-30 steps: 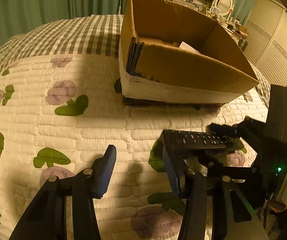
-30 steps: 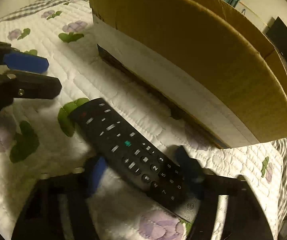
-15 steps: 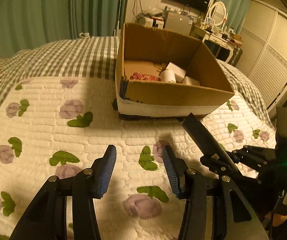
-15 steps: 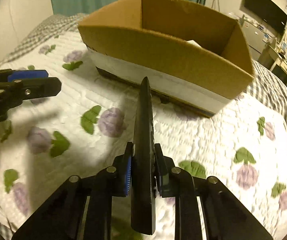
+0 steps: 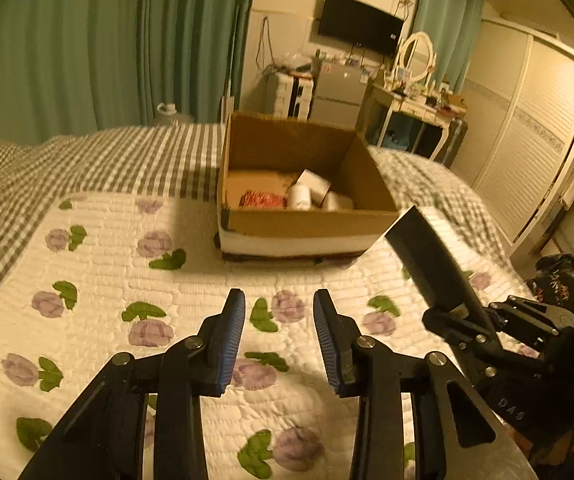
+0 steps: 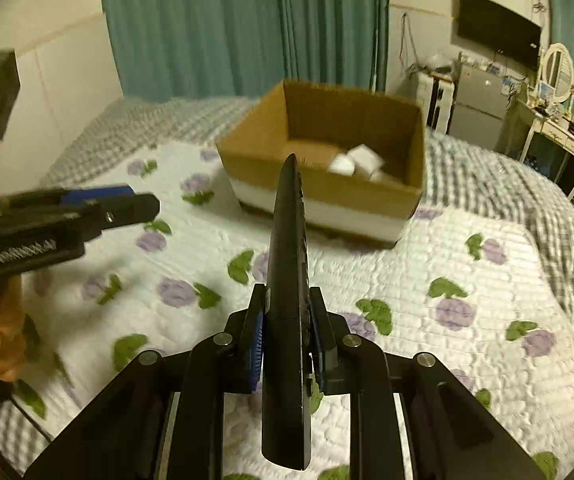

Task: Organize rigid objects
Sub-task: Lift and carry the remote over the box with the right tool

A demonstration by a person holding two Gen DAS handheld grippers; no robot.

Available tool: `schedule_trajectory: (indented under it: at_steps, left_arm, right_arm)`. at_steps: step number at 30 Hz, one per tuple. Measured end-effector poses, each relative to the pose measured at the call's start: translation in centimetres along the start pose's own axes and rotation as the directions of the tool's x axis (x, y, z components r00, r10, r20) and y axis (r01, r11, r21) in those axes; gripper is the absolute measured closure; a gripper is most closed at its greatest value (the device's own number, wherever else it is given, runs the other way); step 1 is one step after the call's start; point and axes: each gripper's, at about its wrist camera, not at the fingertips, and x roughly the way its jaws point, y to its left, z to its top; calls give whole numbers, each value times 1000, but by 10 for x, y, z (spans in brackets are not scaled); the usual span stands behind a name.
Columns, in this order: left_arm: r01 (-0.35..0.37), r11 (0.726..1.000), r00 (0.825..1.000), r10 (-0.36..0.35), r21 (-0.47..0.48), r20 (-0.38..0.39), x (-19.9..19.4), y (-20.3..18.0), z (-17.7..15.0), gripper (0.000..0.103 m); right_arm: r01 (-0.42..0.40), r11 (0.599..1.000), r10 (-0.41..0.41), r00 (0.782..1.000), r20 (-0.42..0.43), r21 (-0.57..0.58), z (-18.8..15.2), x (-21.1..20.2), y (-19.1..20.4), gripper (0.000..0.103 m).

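My right gripper (image 6: 285, 344) is clamped edge-on around the black remote (image 6: 289, 280), held in the air above the quilt (image 6: 467, 292), its far tip pointing toward the cardboard box (image 6: 319, 188). My left gripper (image 5: 279, 336) hangs above the quilt with jaws wide apart, holding nothing. The box sits ahead on the bed, where quilt meets checked blanket (image 5: 99, 160). Inside it: white cylinders (image 5: 301, 196) and a red item (image 5: 262, 200). Green curtains (image 5: 127, 44) behind.
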Motion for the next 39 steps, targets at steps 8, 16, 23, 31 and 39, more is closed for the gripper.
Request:
schedule_trajectory:
  at_steps: [8,16,23,31,39]
  left_arm:
    - [8,1000,991,-11,19,135,-51,-19,26,67]
    - [-17,999,965,4,49,261,-83,-31,58,66]
    - [-12,999,944,-3,42,331,-91,-28,89,66]
    - [-6,1000,930,2,10,367,-69,-23,121,66]
    - [-1,1000,933,6,-15,360,-22,-5,151,66]
  right_arm:
    - [21,999,-25,985,169,25,30,-71,7,84]
    - [13,999,-27,961,274,52,62,-112,0,84]
    - [11,996,-42,929,368,87,92,-130,-10,84]
    - [10,995,-50,905,423,96,125,-122,-16,84]
    - [8,996,-43,911,410,86,160,-78,-33,84]
